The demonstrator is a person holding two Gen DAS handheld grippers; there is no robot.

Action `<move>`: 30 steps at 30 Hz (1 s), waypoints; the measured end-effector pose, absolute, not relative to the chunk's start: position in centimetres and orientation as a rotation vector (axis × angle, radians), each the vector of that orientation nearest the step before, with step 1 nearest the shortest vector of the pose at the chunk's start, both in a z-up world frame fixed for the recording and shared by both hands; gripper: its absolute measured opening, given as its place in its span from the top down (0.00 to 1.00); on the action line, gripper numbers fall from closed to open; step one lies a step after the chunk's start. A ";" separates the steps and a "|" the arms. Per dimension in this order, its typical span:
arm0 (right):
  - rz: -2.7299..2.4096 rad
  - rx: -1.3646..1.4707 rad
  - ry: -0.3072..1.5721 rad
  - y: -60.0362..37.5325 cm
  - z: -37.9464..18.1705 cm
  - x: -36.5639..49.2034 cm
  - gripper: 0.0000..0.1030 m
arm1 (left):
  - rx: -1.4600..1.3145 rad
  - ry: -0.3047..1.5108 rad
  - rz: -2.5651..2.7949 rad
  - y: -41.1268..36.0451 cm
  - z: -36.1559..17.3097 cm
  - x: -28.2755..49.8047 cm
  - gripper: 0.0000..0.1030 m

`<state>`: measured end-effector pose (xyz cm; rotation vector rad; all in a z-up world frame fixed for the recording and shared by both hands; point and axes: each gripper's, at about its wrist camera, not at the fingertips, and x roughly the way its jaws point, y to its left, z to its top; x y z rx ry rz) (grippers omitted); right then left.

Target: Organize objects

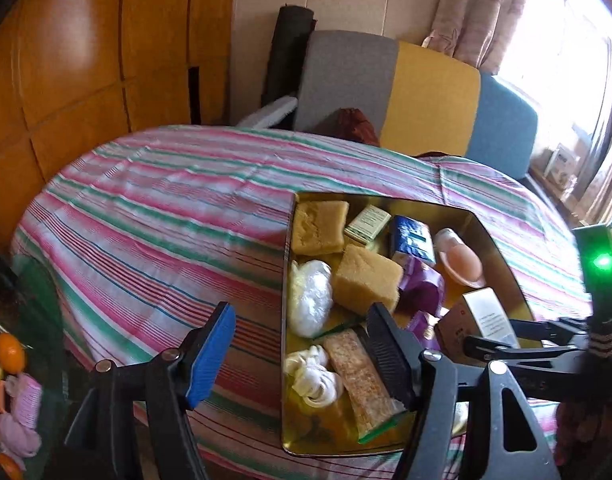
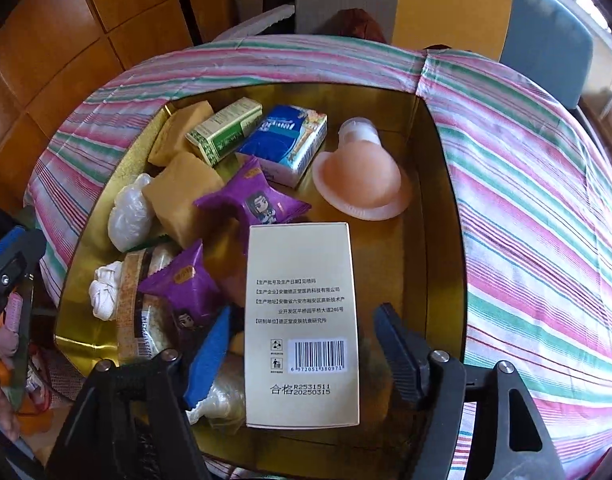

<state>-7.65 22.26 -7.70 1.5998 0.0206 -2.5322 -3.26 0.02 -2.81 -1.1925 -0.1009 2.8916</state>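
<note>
A gold tray [image 2: 441, 200] [image 1: 501, 248] sits on a striped cloth and holds several items. Among them are yellow sponges [image 2: 184, 196], a green box [image 2: 226, 130], a blue tissue pack [image 2: 290, 140], a pink jelly cup [image 2: 361, 176], purple snack packets [image 2: 250, 196], white bags [image 2: 130, 212] and a cracker pack [image 1: 361, 376]. A cream box with a barcode [image 2: 302, 320] lies in the tray between the pads of my right gripper [image 2: 302, 360]; a gap shows on each side, so the jaws are open. My left gripper [image 1: 302, 356] stands open over the tray's left rim, holding nothing.
The striped tablecloth [image 1: 166, 208] covers a round table. Grey, yellow and blue sofa cushions [image 1: 429, 96] stand behind it, and a wooden cabinet [image 1: 86, 60] is at the left. Oranges [image 1: 10, 352] and pink items [image 1: 24, 400] lie on a low glass surface at the lower left.
</note>
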 end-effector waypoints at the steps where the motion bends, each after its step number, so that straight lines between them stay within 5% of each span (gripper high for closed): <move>1: -2.548 1.576 0.016 22.3 -7.3 -7.4 0.28 | -1.187 -0.081 2.908 0.2 -2.7 -3.2 0.33; 14: -2.956 1.084 0.030 23.3 -2.6 -2.2 0.00 | -1.096 -0.058 3.049 1.7 0.3 -1.0 0.32; 30: -2.990 1.057 -0.028 24.2 -2.5 0.2 0.00 | -1.051 -0.055 2.995 3.4 0.7 0.9 0.32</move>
